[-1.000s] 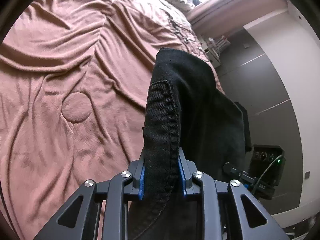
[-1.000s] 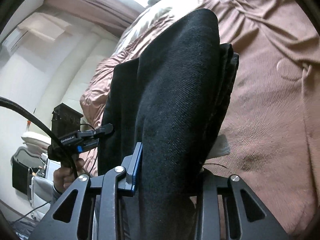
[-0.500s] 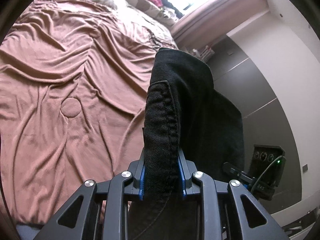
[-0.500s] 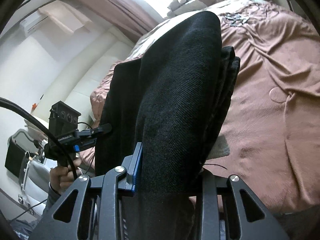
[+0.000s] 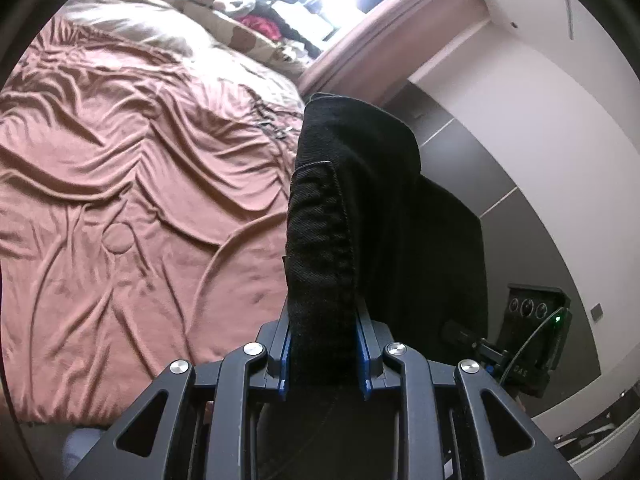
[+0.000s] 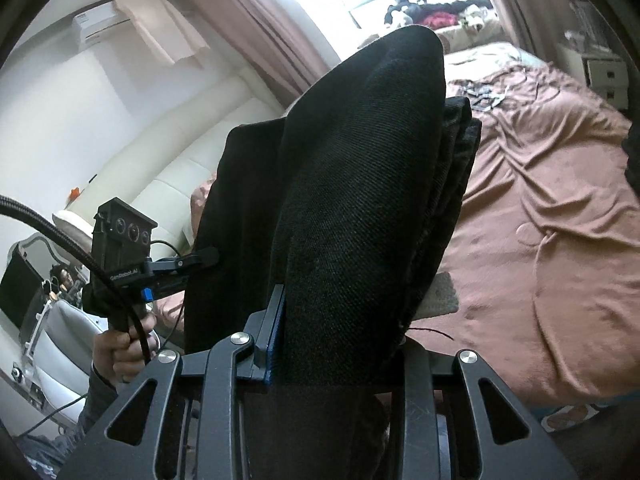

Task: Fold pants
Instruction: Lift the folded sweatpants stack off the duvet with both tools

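Both jaws are clamped tight on the black pants (image 5: 352,208): the left gripper (image 5: 323,354) pinches a stitched seam, the right gripper (image 6: 336,340) a thick fold, held above the bed (image 5: 132,200). Only the right view shows the sofa (image 6: 192,148) and the hand (image 6: 120,348) gripping the left tool.

Home bedroom: bed under rumpled pinkish-brown bedspread (image 5: 132,184), cream padded headboard (image 6: 176,144), pink window curtains (image 6: 256,28), white wall air-conditioner (image 6: 100,20).
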Available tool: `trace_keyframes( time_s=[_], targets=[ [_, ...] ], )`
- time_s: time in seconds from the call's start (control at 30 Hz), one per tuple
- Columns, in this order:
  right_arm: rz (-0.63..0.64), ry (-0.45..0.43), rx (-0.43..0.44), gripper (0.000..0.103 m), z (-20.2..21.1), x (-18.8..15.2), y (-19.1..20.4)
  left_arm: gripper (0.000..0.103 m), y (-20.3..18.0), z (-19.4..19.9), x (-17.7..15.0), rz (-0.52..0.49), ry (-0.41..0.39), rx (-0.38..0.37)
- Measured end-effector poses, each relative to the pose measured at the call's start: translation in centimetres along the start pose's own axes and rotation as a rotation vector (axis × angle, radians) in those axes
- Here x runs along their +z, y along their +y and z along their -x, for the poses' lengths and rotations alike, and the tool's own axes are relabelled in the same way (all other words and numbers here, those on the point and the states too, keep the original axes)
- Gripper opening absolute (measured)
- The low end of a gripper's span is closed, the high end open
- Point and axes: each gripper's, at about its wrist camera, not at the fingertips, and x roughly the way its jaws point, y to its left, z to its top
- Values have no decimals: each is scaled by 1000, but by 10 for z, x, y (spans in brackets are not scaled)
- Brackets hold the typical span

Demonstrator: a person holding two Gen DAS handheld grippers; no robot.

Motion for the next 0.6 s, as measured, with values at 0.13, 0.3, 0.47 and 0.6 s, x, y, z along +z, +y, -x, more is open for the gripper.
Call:
trace_keyframes(
  time_s=[0.13, 0.3, 0.47, 0.6],
  targets=[
    [12, -25, -15, 27, 21, -5, 9, 27, -21, 9, -4, -35, -14, -21],
    [5, -50, -29, 27, 36, -10, 1, 27, -44, 8, -6, -76, -14, -46],
    [3, -75, -71, 27, 56, -14, -10, 26, -73, -7, -8, -117, 8, -79],
    [8, -96, -101, 27, 79, -15, -21, 26, -98, -26, -6, -152, 24, -100]
  ],
)
